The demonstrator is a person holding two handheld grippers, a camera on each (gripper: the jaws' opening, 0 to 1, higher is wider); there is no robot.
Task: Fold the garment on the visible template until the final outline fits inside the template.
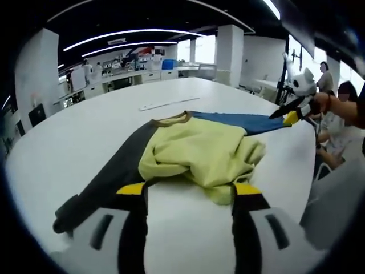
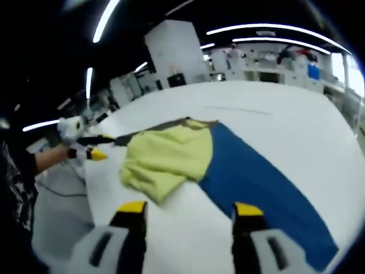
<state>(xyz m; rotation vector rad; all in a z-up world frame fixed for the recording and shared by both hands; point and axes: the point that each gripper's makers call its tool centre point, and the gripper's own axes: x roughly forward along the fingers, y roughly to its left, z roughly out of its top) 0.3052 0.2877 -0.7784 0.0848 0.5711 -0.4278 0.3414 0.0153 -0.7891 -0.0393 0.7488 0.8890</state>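
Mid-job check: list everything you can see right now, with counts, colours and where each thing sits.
Garment: one, pale yellow body with a dark grey part and a blue part, bunched on the table.
Table: one, white, under the garment.
Strip: one, pale, on the table beyond the garment.
Counters: white, background.
Left tongs: black with yellow tips, open, above the table before the garment.
Right tongs: the same, open.

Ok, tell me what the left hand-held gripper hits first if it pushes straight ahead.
Most likely the bunched yellow part of the garment: it lies on the white table just beyond the open left hand-held gripper, though depth is uncertain.
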